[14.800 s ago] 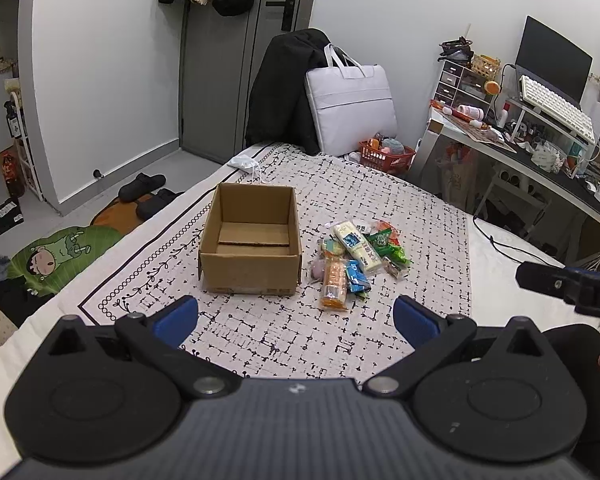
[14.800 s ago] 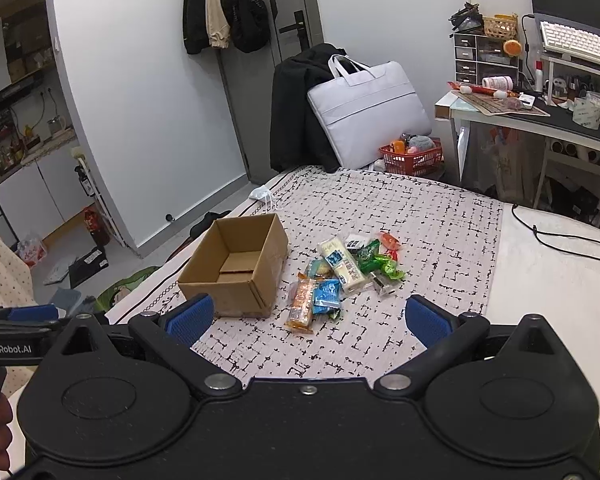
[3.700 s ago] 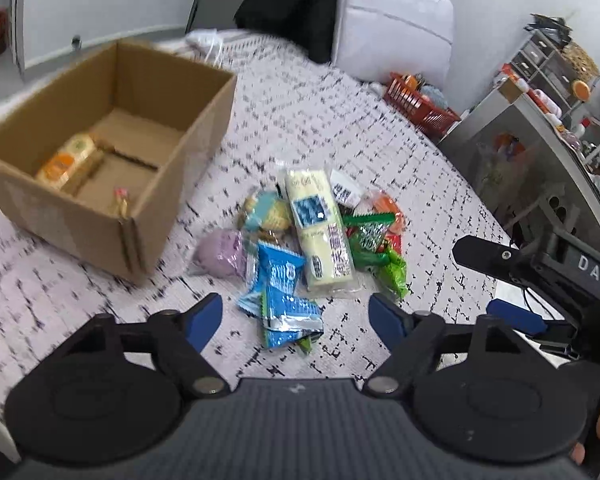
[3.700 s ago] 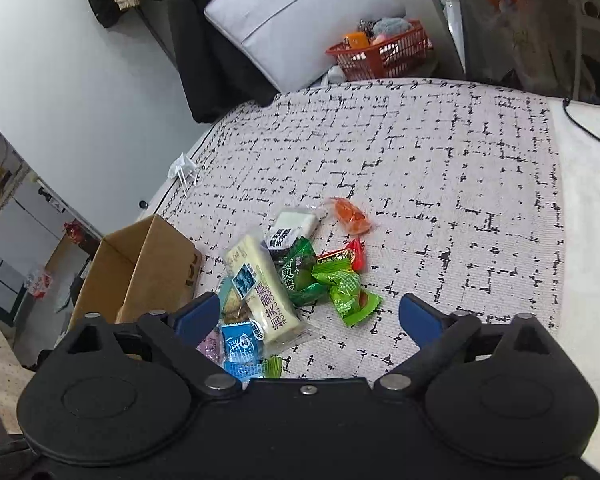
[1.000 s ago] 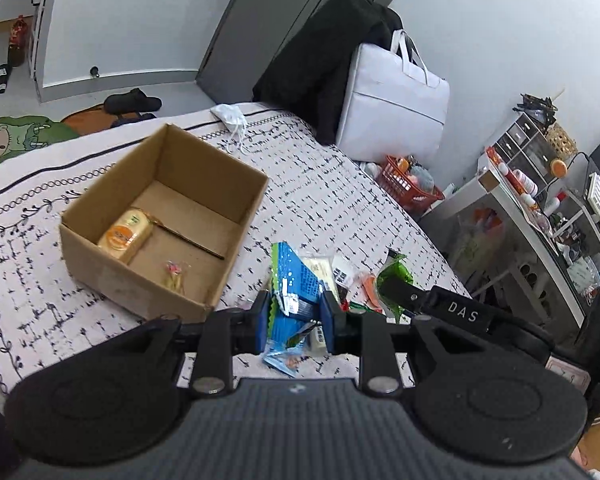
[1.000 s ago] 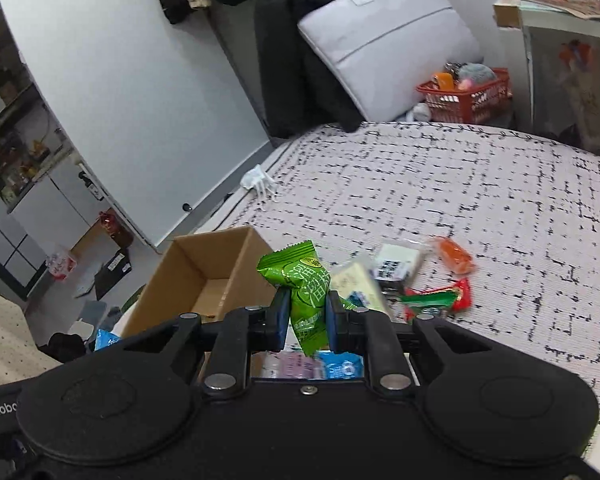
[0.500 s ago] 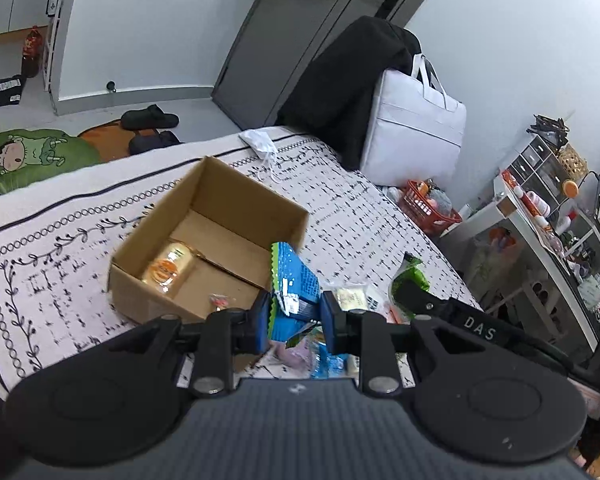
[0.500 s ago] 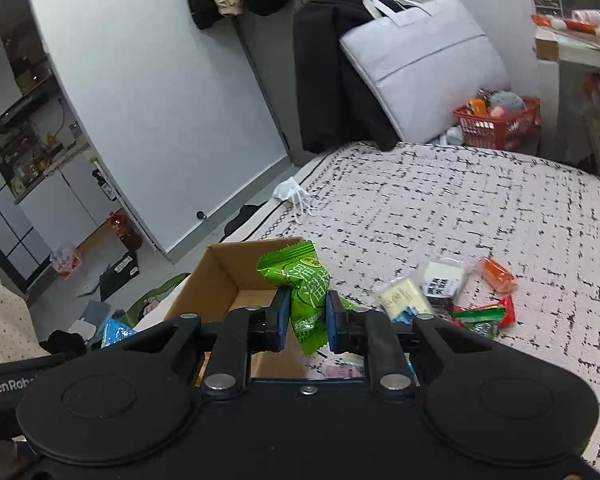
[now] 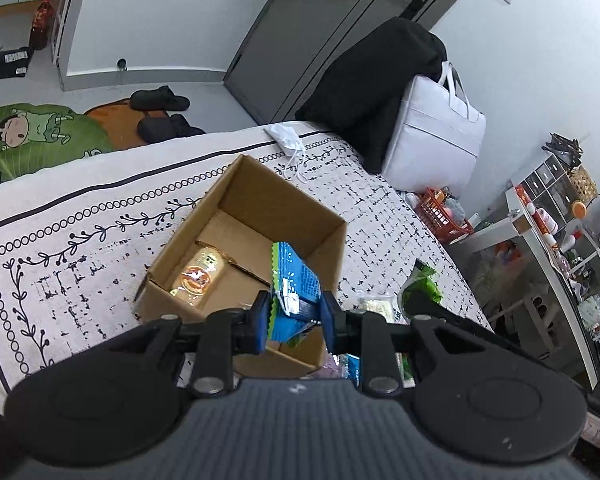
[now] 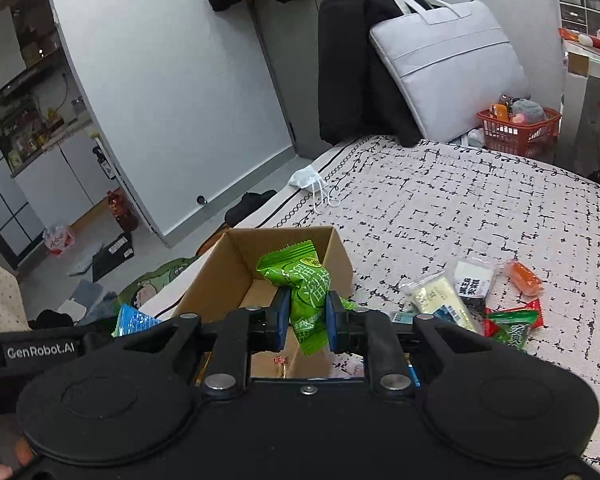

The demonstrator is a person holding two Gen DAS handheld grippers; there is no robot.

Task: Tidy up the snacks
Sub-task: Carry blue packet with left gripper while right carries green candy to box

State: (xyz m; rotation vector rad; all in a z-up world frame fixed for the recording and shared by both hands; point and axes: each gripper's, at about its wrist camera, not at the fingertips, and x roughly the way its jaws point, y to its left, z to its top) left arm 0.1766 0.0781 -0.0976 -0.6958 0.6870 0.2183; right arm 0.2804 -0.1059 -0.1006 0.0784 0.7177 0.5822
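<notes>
The left gripper (image 9: 294, 316) pinches a crinkly blue foil packet (image 9: 296, 280) with a zigzag-cut green edge between its blue pads; the small white print on it is too fine to read. The packet hangs over the near right corner of the open cardboard box (image 9: 236, 184), a plain brown corrugated carton sitting on the bedspread (image 9: 80, 216), a pale fabric printed with black dashes and a vine-and-ring border. Inside the box lies a clear-wrapped orange snack (image 9: 198, 276) with a round orange label.

The right gripper (image 10: 305, 320) clamps a glossy green packet (image 10: 300, 276) with serrated ends and large pale Chinese characters, held above the box's near wall. "GenRobot.AI" is printed in white on the other gripper's black body at far left. To the right of the box, the loose snacks on the bedspread include a pale yellow bar (image 10: 436, 296), a black-and-white labelled pack (image 10: 472, 280), what may be an orange jelly (image 10: 524, 276), and a red-and-green wrapper (image 10: 516, 320).
</notes>
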